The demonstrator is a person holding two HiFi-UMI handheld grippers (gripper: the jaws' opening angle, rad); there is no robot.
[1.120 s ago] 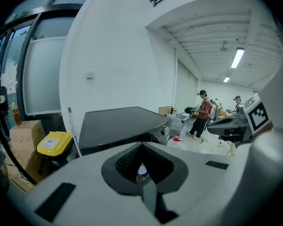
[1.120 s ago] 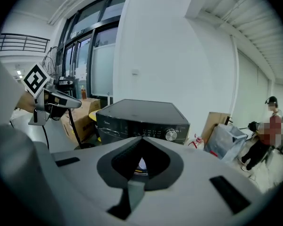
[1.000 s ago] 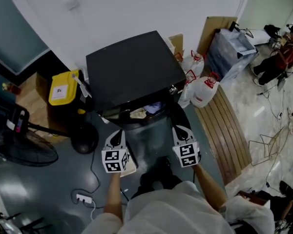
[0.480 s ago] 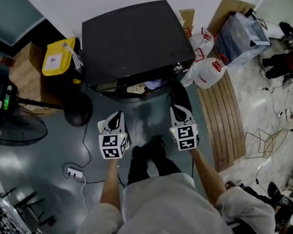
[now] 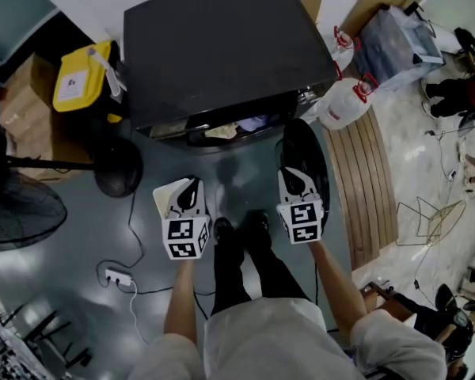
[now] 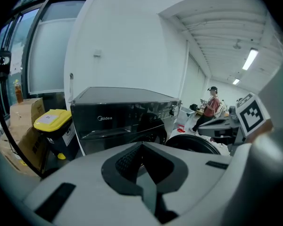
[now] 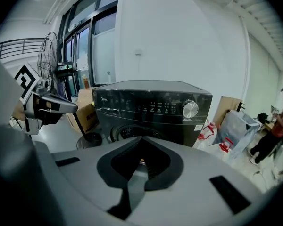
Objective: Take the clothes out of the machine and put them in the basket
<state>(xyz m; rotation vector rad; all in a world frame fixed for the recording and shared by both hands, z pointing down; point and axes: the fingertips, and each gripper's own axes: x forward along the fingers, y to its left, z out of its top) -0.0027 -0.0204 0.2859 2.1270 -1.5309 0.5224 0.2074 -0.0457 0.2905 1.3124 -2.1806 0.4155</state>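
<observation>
- Floor [image 5: 245, 184]: dark grey and glossy. The person stands on it facing the machine, both feet between the two grippers.
- Washing machine [image 5: 218, 50]: black front loader against the white wall, with its control panel and a silver dial toward the person.
- Pedestal fan [image 5: 20, 212]: left of the machine, its round base just beside the machine's front left corner.
- Wooden slatted panel [image 5: 368, 188]: lies flat on the floor to the right of the machine.
- Machine door [image 5: 305, 161]: round and swung open to the right, directly ahead of the right gripper.
- Yellow-lidded bin [image 5: 81, 77]: stands at the machine's left side, next to a cardboard box.
- White bags with red handles [image 5: 344, 105]: sit at the machine's right rear corner.
- Left gripper [image 5: 191, 184]: held low in front of the machine and apart from it. Its jaws are pressed together with nothing between them.
- Right gripper [image 5: 290, 174]: level with the left, near the open door. Its jaws are also pressed together and empty.
- Clothes [image 5: 241, 125]: pale and bluish pieces visible in the drum mouth, inside the machine.
- Power strip [image 5: 115, 277]: white, on the floor at lower left, with its cord trailing.
</observation>
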